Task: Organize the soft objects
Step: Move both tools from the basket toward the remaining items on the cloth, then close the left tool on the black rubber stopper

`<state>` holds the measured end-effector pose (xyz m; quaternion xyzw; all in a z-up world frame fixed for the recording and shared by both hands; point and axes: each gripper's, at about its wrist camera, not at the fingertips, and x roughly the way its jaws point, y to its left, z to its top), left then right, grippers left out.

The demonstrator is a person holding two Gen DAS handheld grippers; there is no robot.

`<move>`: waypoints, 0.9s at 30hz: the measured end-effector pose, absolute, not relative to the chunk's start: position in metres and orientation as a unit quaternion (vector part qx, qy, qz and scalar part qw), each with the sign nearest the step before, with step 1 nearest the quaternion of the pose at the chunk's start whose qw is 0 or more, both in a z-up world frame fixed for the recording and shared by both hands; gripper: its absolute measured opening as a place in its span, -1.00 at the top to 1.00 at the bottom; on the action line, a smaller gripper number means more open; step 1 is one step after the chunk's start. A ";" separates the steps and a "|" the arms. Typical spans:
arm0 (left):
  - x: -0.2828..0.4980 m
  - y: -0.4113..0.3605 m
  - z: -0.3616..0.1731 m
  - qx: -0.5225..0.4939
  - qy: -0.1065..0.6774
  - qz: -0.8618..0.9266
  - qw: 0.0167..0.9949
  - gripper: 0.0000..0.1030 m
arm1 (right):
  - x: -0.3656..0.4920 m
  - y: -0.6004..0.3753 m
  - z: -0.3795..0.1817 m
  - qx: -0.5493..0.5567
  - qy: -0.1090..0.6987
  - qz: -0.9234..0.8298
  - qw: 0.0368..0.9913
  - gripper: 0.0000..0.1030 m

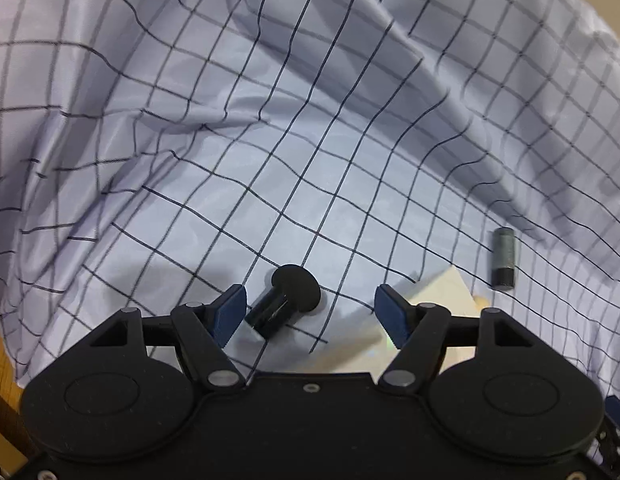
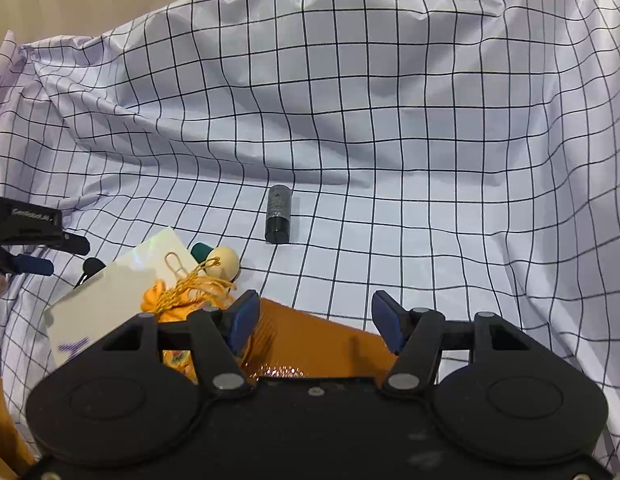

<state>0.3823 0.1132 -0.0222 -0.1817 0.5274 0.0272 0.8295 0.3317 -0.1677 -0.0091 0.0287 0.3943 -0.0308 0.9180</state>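
Your right claw (image 2: 312, 324) is released, jaws spread wide, with the orange pouch (image 2: 322, 346) lying flat right under and between its blue pads (image 2: 242, 320). Just left of that pad sits the yellow drawstring bag (image 2: 182, 300), its cord looped over a pale card (image 2: 110, 300). Beyond the bag is a small cream-headed figure (image 2: 222, 260) with a teal cap, touching the bag's top.

Your left claw (image 1: 310, 312) is also released, gripping nothing. A black flanged peg (image 1: 286, 300) lies between its pads, nearer the left one, tilted on the cloth (image 1: 270, 160). The card's corner (image 1: 442, 292) shows behind the right pad.

Farther out, a dark cylinder (image 2: 278, 214) lies alone on flat checked cloth, well apart from the pile. Past it the cloth rises in folds on all sides. A wooden edge (image 1: 0, 340) shows at the lower left.
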 end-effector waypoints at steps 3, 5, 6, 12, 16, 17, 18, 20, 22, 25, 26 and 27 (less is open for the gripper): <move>0.393 0.113 -0.035 -0.193 0.546 0.036 0.815 -0.29 | 0.337 -0.168 -0.014 0.025 0.396 -0.031 0.917 -0.19; 0.397 0.113 -0.042 -0.196 0.553 0.044 0.809 -0.29 | 0.342 -0.169 -0.017 0.024 0.398 -0.031 0.916 -0.19; 0.398 0.113 -0.045 -0.198 0.554 0.050 0.807 -0.29 | 0.343 -0.169 -0.019 0.024 0.407 -0.030 0.913 -0.19; 0.407 0.120 -0.057 -0.216 0.562 0.079 0.794 -0.29 | 0.354 -0.171 -0.027 0.017 0.415 -0.032 0.909 -0.20; 0.411 0.122 -0.064 -0.225 0.572 0.084 0.784 -0.24 | 0.365 -0.172 -0.033 0.010 0.413 -0.031 0.910 -0.20; 0.412 0.122 -0.066 -0.227 0.574 0.083 0.782 -0.23 | 0.369 -0.172 -0.035 0.007 0.414 -0.031 0.910 -0.20; 0.412 0.122 -0.068 -0.229 0.575 0.084 0.781 -0.21 | 0.373 -0.172 -0.036 0.005 0.415 -0.031 0.909 -0.20; 0.412 0.122 -0.069 -0.225 0.574 0.082 0.783 -0.09 | 0.380 -0.171 -0.041 -0.003 0.417 -0.032 0.908 -0.20; 0.412 0.122 -0.069 -0.221 0.571 0.076 0.787 0.10 | 0.389 -0.170 -0.047 -0.010 0.420 -0.034 0.907 -0.20; 0.415 0.120 -0.069 -0.216 0.572 0.062 0.789 0.20 | 0.404 -0.168 -0.056 -0.018 0.426 -0.038 0.904 -0.20; 0.416 0.119 -0.069 -0.212 0.573 0.059 0.790 0.20 | 0.409 -0.168 -0.059 -0.020 0.429 -0.039 0.902 -0.20; 0.418 0.118 -0.069 -0.207 0.573 0.056 0.791 0.20 | 0.413 -0.168 -0.061 -0.019 0.431 -0.040 0.901 -0.20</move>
